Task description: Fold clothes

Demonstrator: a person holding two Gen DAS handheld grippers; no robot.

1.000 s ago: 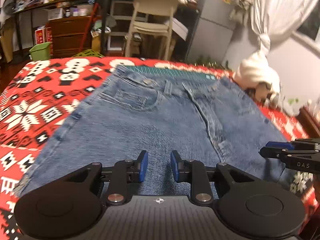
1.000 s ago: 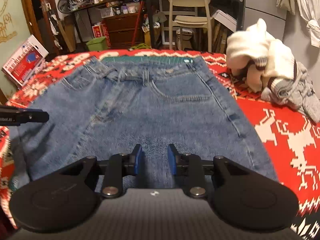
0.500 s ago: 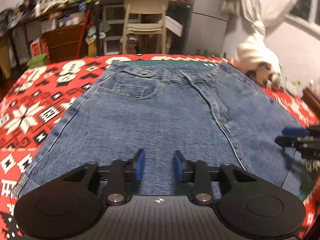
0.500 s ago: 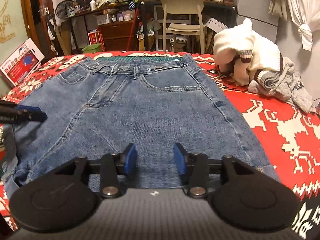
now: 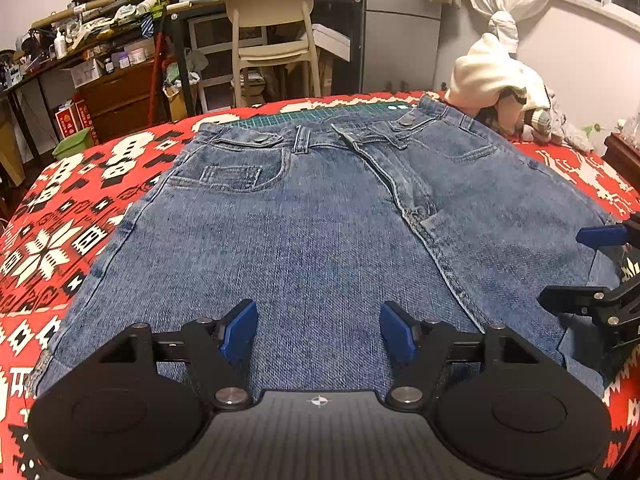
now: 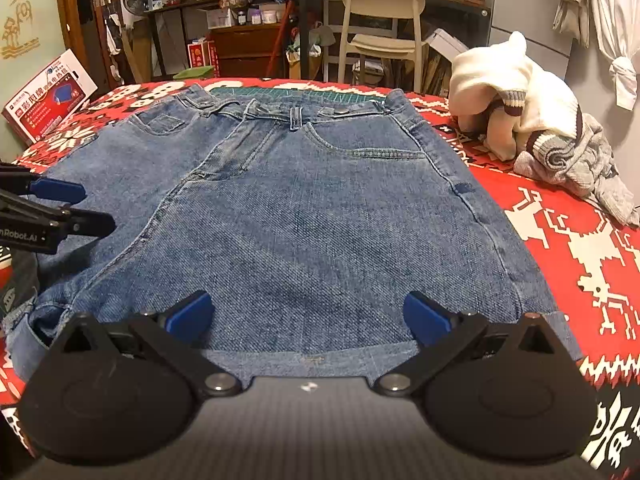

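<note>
Blue denim shorts (image 5: 320,216) (image 6: 320,208) lie flat, front up, waistband far from me, on a red patterned cloth (image 5: 60,216). My left gripper (image 5: 319,332) hovers open over the near part of the left leg, nothing between its blue pads. My right gripper (image 6: 310,318) stands wide open just above the right leg's hem, also with nothing in it. Each gripper shows at the edge of the other's view: the right gripper (image 5: 600,268) at the right edge, the left gripper (image 6: 52,208) at the left edge.
A heap of white and grey knitwear (image 6: 528,120) (image 5: 504,84) lies on the cloth to the right of the shorts. A green cutting mat (image 5: 320,116) peeks out beyond the waistband. A beige chair (image 6: 380,36), cluttered shelves and a red-white box (image 6: 44,96) stand behind.
Both grippers have opened wider, the right one most, and drawn back toward the hem end of the shorts. The shorts have stayed flat.
</note>
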